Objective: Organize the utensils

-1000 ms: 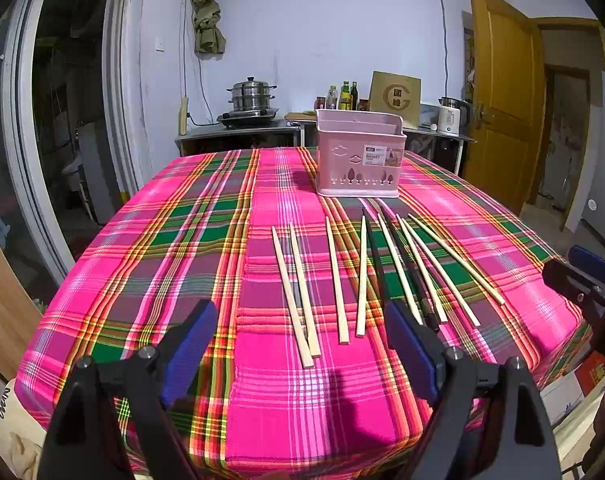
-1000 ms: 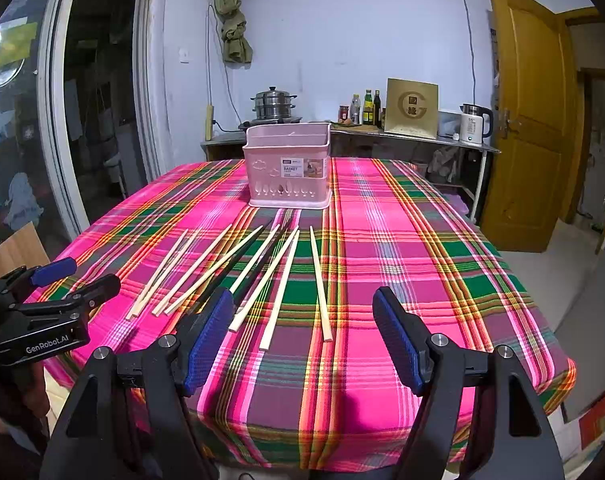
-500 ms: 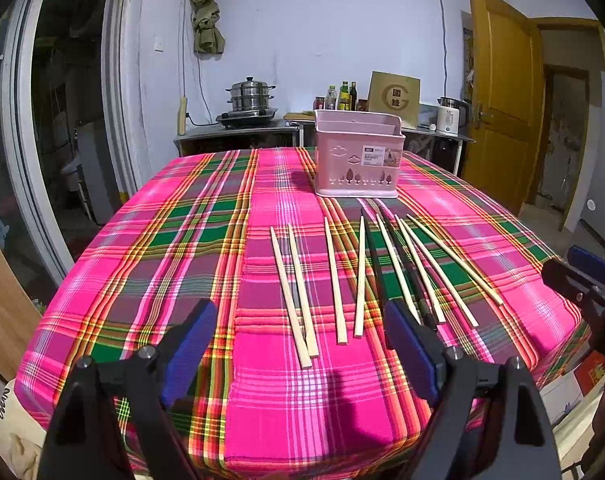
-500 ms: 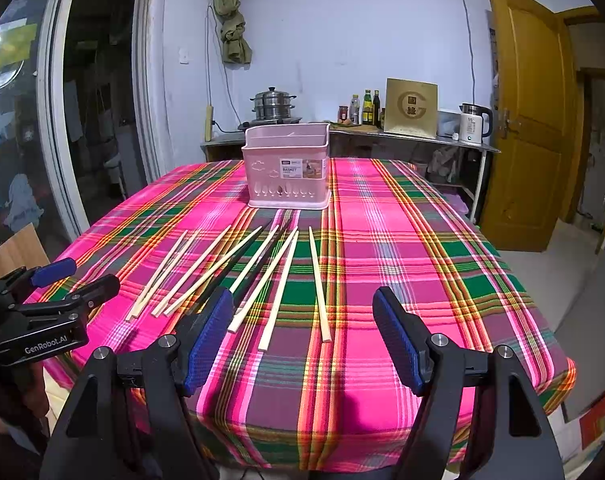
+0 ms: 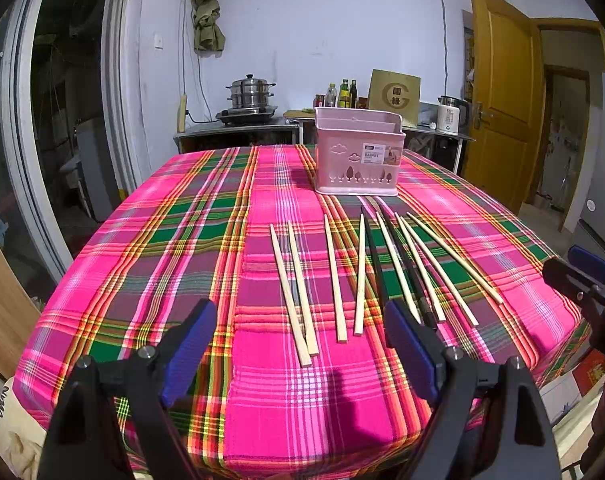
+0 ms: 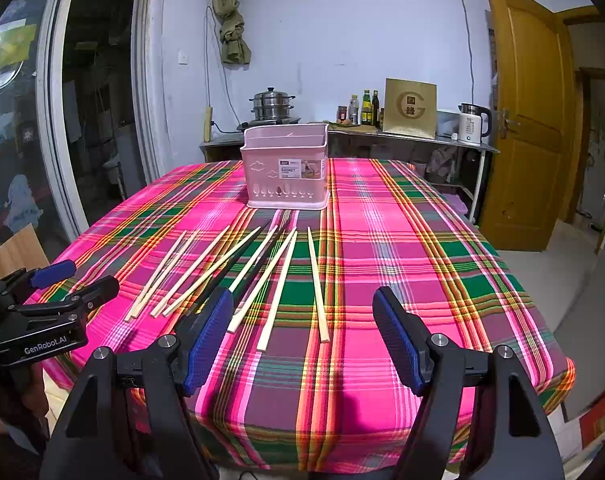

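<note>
Centrally, a plaid-clothed desk (image 5: pixel 182 240) carries chopsticks (image 5: pixel 334 276) before a pink basket (image 5: pixel 356 156); left gripper (image 5: pixel 302 348) and right gripper (image 6: pixel 302 332) spread, empty.

Each hand-held gripper (image 5: pixel 300 354) (image 6: pixel 302 336) has black arms, silver screws, blue ribbed pads (image 6: pixel 206 338), and white "GenRobot.AI" lettering.

8 pale wooden chopsticks (image 5: pixel 333 280), 2 black chopsticks (image 5: pixel 373 260), 1 pink basket (image 5: pixel 357 156), 2 grippers (image 5: pixel 302 344)
</note>
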{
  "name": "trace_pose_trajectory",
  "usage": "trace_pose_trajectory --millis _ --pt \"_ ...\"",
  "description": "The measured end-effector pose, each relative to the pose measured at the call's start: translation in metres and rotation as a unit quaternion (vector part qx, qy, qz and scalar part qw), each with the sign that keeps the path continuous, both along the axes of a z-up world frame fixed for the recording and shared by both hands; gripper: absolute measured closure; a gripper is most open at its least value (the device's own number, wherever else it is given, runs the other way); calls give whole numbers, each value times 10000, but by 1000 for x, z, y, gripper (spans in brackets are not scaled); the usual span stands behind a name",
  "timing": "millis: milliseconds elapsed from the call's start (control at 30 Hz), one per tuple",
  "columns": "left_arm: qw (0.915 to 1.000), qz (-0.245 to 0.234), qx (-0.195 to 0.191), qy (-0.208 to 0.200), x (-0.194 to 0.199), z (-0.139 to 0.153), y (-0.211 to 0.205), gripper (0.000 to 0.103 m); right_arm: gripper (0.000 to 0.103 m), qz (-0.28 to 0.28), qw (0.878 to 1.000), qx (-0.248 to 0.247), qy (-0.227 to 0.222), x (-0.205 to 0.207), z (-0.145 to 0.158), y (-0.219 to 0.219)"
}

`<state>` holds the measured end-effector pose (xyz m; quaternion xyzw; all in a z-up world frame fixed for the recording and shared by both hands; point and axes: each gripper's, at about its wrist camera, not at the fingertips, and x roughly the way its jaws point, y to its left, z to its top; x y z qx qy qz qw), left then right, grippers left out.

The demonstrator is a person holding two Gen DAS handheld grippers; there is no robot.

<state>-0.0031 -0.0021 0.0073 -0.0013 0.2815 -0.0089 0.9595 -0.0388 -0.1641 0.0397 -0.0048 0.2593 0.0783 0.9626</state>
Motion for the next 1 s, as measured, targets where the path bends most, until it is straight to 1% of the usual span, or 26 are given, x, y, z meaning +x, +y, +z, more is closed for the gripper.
trace_pose_trajectory --millis 1000 --pt "10000 -16 -23 33 1 -1 0 16 30 -11 10000 0 -4 0 -1 -1"
